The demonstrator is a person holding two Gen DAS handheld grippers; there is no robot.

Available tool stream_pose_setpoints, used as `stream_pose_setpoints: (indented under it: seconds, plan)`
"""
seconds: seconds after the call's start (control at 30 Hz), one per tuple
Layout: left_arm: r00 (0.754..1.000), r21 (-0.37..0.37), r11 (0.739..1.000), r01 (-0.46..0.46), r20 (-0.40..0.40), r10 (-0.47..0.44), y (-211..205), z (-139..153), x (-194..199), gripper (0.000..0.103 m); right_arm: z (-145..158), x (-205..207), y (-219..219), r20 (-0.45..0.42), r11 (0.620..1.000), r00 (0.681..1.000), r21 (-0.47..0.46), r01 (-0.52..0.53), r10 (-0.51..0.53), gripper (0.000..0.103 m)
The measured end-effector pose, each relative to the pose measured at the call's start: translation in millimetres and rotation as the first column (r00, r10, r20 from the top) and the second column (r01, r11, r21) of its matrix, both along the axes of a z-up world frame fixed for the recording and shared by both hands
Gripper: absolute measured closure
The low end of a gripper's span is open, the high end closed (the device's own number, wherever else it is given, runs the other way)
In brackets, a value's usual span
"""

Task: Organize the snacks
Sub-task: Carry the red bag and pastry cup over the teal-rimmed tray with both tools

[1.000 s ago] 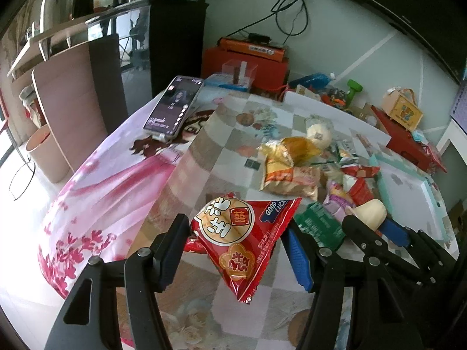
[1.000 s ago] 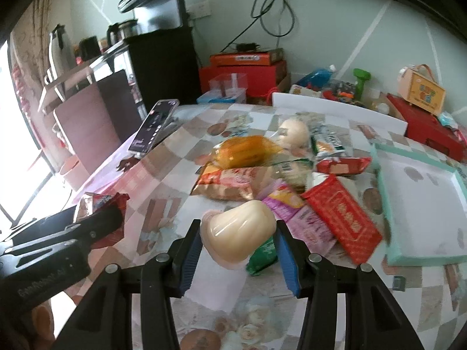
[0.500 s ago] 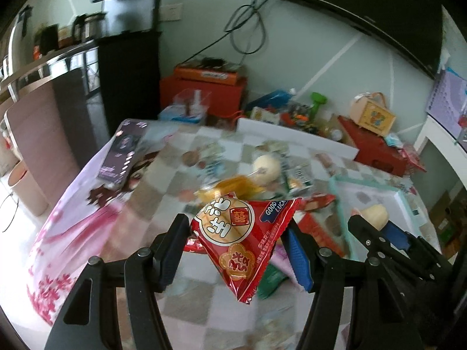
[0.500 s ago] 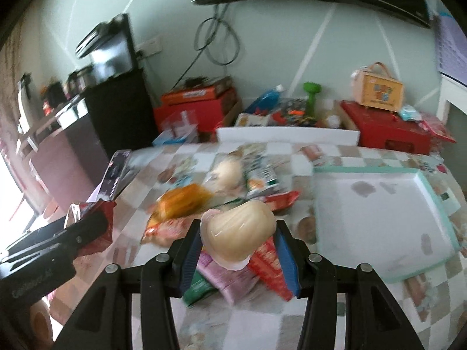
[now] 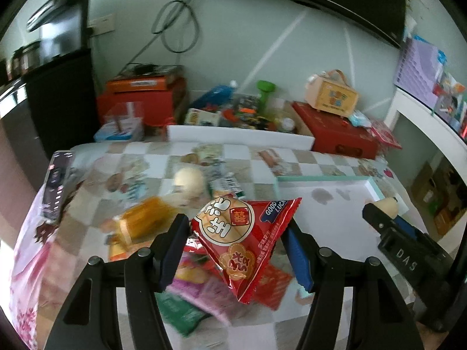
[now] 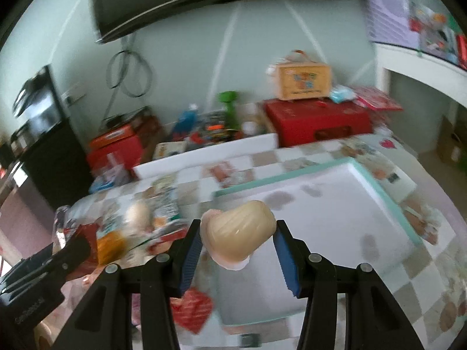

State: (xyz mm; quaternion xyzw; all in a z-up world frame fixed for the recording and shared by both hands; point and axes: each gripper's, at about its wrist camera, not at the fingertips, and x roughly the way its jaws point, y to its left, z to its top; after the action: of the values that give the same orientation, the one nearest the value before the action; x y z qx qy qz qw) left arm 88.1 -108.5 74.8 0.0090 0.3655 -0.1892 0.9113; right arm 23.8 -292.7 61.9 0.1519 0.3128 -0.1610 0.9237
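My left gripper (image 5: pixel 238 243) is shut on a red triangular snack packet (image 5: pixel 242 242) and holds it in the air above the pile of snacks (image 5: pixel 151 221) on the checked table. My right gripper (image 6: pixel 237 246) is shut on a cream wrapped bun (image 6: pixel 238 237) and holds it over the near left edge of the white tray with a teal rim (image 6: pixel 388 198). The tray also shows in the left wrist view (image 5: pixel 376 188), with the right gripper (image 5: pixel 379 213) in front of its right end. The left gripper (image 6: pixel 73 248) shows at the left of the right wrist view.
A phone (image 5: pixel 57 183) lies at the table's left edge. A white board (image 5: pixel 239 141) stands along the far edge. Red boxes (image 5: pixel 338 134), a wooden toy case (image 5: pixel 335 96) and clutter sit behind. A round pale bun (image 5: pixel 188 179) lies among the packets.
Both grippers have swung right, still holding their snacks. The tray has come nearer, and the bun now hangs over its edge. The snack pile has slid left and below.
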Motion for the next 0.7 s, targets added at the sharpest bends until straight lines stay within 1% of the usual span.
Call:
stream_pose_setpoints:
  seconds: [0.17, 0.27, 0.37, 0.53, 0.7]
  plan:
    - [0.997, 0.006, 0.997, 0.073, -0.005, -0.073, -38.2, -7.8, 3.6, 0.037, -5.9, -12.3, -42.9, -0.008, 0.994, 0.994, 0.001, 0.111, -0.111, 0.051]
    - [0.993, 0.022, 0.993, 0.119, -0.011, -0.118, -62.3, -15.2, 3.9, 0.037, -12.4, -22.8, -68.8, -0.019, 0.983, 0.983, 0.006, 0.184, -0.184, 0.051]
    - [0.985, 0.020, 0.985, 0.171, -0.025, -0.171, -84.6, -25.9, 2.3, 0.037, -23.3, -29.6, -89.3, -0.039, 0.971, 0.970, 0.023, 0.239, -0.238, 0.051]
    - [0.972, 0.052, 0.971, 0.233, -0.032, -0.231, -116.0, -43.5, -0.9, 0.037, -43.0, -34.5, -115.9, -0.066, 0.955, 0.955, 0.048, 0.292, -0.289, 0.051]
    - [0.962, 0.064, 0.960, 0.272, -0.041, -0.269, -134.7, -58.0, -2.7, 0.037, -58.5, -33.8, -127.3, -0.081, 0.950, 0.949, 0.052, 0.309, -0.305, 0.051]
